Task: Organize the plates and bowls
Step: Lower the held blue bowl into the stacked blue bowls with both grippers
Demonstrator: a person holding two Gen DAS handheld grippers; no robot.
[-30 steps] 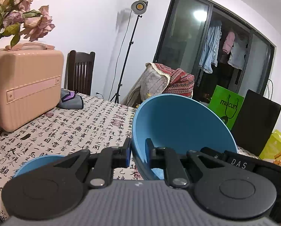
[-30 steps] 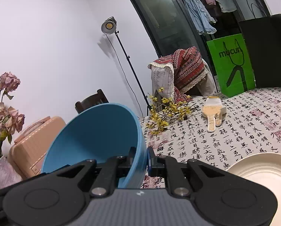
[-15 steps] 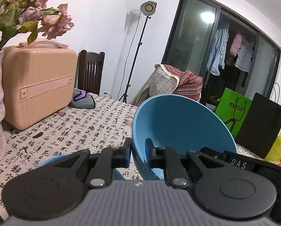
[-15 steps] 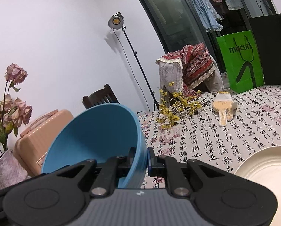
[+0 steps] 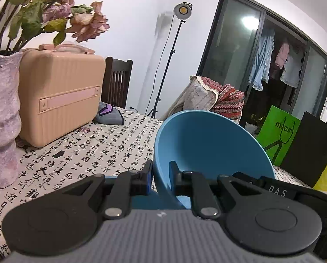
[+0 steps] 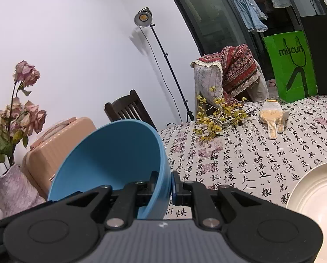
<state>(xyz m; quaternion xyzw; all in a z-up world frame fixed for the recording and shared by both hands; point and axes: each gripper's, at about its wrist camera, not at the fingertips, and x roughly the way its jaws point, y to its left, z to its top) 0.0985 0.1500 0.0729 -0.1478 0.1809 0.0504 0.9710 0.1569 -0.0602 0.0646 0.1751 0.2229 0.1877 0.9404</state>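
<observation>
A blue bowl point(image 5: 207, 149) hangs tilted above the table, held from two sides. My left gripper point(image 5: 161, 175) is shut on its left rim, one finger inside and one outside the wall. In the right wrist view the same blue bowl point(image 6: 115, 157) has its right rim pinched by my right gripper point(image 6: 164, 186), also shut. A second blue bowl point(image 5: 139, 201) shows only as a sliver under the left gripper's fingers. A cream plate point(image 6: 317, 197) lies on the tablecloth at the lower right of the right wrist view.
A pale purple vase point(image 5: 1, 120) with dried roses stands close on the left, with a peach suitcase point(image 5: 60, 96) behind it. Yellow flower sprigs point(image 6: 220, 116) and a knit glove point(image 6: 271, 114) lie farther back. Green and black bags point(image 5: 277, 131) stand at the far edge.
Both grippers have carried the blue bowl leftward: the vase and suitcase now loom larger and nearer. The second blue bowl, seen at lower left before, is now mostly hidden under the left gripper.
</observation>
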